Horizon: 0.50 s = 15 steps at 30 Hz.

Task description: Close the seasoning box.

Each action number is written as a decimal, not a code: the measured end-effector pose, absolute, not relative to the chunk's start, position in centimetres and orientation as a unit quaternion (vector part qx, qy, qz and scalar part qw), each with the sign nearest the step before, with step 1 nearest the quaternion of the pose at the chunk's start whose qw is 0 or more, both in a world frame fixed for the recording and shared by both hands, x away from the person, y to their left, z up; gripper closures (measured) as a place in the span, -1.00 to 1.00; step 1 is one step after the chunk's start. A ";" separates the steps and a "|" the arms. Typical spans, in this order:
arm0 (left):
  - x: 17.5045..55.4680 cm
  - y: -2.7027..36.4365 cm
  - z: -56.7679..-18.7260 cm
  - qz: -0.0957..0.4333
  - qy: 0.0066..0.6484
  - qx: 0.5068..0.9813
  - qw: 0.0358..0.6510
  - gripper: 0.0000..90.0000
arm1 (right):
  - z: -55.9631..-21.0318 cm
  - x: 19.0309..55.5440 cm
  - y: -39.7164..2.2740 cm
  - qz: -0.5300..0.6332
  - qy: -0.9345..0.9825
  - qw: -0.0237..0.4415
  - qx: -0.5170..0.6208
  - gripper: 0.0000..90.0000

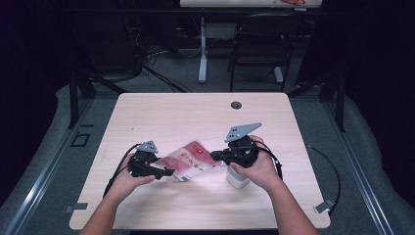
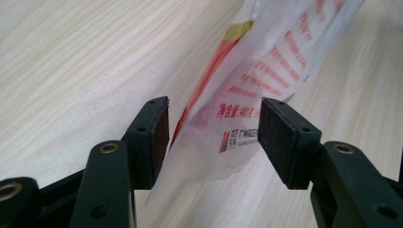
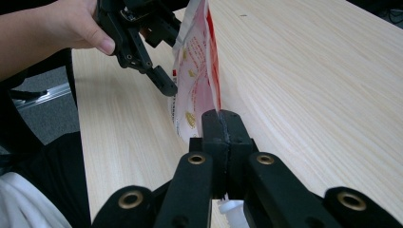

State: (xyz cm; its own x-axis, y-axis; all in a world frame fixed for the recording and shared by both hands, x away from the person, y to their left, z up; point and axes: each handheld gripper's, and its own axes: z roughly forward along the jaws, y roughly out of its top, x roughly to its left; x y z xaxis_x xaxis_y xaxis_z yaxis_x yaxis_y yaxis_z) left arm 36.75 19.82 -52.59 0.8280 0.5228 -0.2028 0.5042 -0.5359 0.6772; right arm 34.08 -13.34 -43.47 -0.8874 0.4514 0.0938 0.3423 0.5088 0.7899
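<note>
A red-and-white printed plastic bag (image 1: 188, 161) hangs stretched between my two grippers above the wooden table (image 1: 195, 112). My right gripper (image 1: 214, 155) is shut on the bag's right edge; in the right gripper view its jaws (image 3: 222, 126) meet flat on the bag's (image 3: 195, 71) rim. My left gripper (image 1: 169, 172) stands at the bag's left end. In the left gripper view the bag's corner (image 2: 252, 80) lies between the open jaws (image 2: 214, 137), close to the left pad (image 2: 159, 135) and clear of the right pad (image 2: 278, 142).
A small white bottle (image 1: 237, 180) stands on the table under my right hand; its cap (image 3: 233, 209) peeks out below the right jaws. A cable hole (image 1: 236, 105) sits near the table's far edge. A black chair (image 1: 259, 44) stands beyond the table.
</note>
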 end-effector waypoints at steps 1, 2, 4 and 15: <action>36.7 19.9 -52.5 0.018 0.297 0.875 0.381 -0.02 | -43.4 34.1 -13.3 0.439 0.867 0.062 0.229 1.00; 36.8 20.2 -52.5 0.014 0.295 0.874 0.386 -0.02 | -43.4 34.1 -13.3 0.438 0.868 0.062 0.227 1.00; 36.8 20.4 -52.3 0.017 0.298 0.871 0.390 -0.02 | -43.3 34.1 -13.2 0.437 0.868 0.063 0.227 1.00; 36.5 20.9 -51.4 0.044 0.289 0.873 0.392 0.31 | -42.7 34.2 -12.7 0.435 0.869 0.070 0.224 1.00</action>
